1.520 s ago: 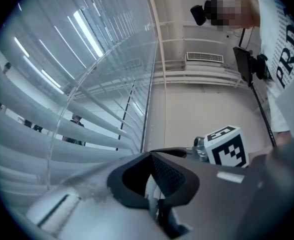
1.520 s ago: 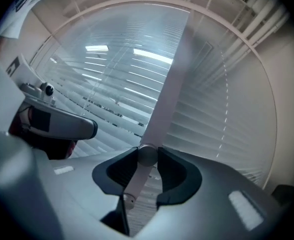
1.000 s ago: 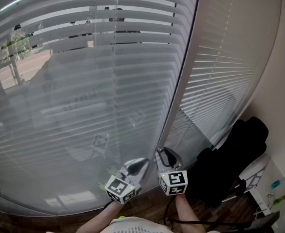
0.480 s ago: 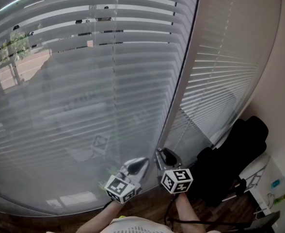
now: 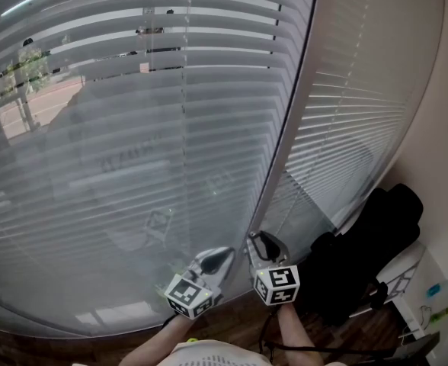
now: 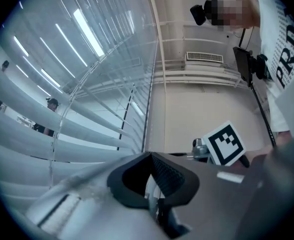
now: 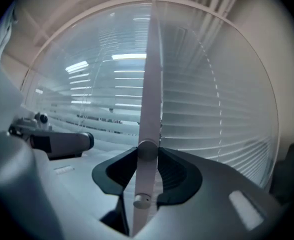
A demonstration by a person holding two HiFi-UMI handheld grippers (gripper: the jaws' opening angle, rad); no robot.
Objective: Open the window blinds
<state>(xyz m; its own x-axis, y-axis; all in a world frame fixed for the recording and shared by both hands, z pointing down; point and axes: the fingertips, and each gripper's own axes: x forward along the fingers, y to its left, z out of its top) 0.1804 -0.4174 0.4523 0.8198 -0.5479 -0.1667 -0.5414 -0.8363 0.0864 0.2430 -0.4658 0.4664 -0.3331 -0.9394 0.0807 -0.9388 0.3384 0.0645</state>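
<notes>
The right gripper clamps its fingers on the window blinds' tilt wand, likely to twist them open, while the left gripper hovers, fingers narrow and seemingly empty.

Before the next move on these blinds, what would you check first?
1. Wand sits between the right gripper's jaws: ok, clamped from both sides.
2. Wand hangs straight, not bent: ok.
3. Left gripper is clear of the wand: ok, it is off to one side with its jaws together.
4. Slats tilted open: not ok, only the upper rows show gaps.
5. Cords free of tangles: cannot tell.
</notes>
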